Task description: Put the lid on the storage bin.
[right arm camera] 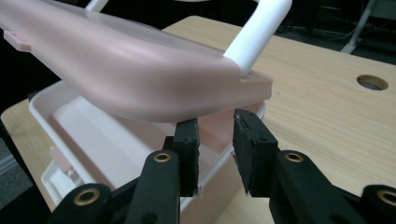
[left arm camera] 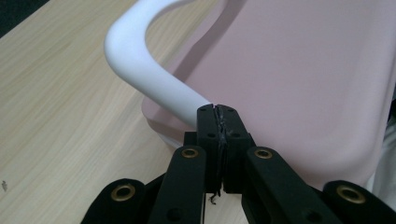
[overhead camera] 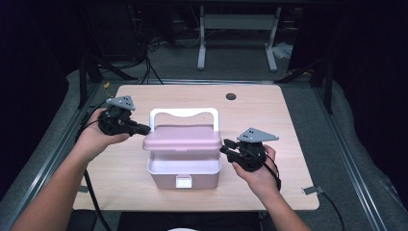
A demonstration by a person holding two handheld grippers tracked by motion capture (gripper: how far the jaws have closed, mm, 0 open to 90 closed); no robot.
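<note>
A pink box stands mid-table with its lid lifted off the base and tilted, and its white handle upright behind. My left gripper is shut, its tips against the lid's left edge. In the left gripper view the closed tips touch the foot of the handle beside the lid. My right gripper is open at the box's right side. In the right gripper view its pads sit just under the raised lid, apart from it, with the base's rim in the gap.
The wooden table has a round cable hole at the back right. A white latch faces me on the box front. Behind the table stands a white frame on a dark floor with cables.
</note>
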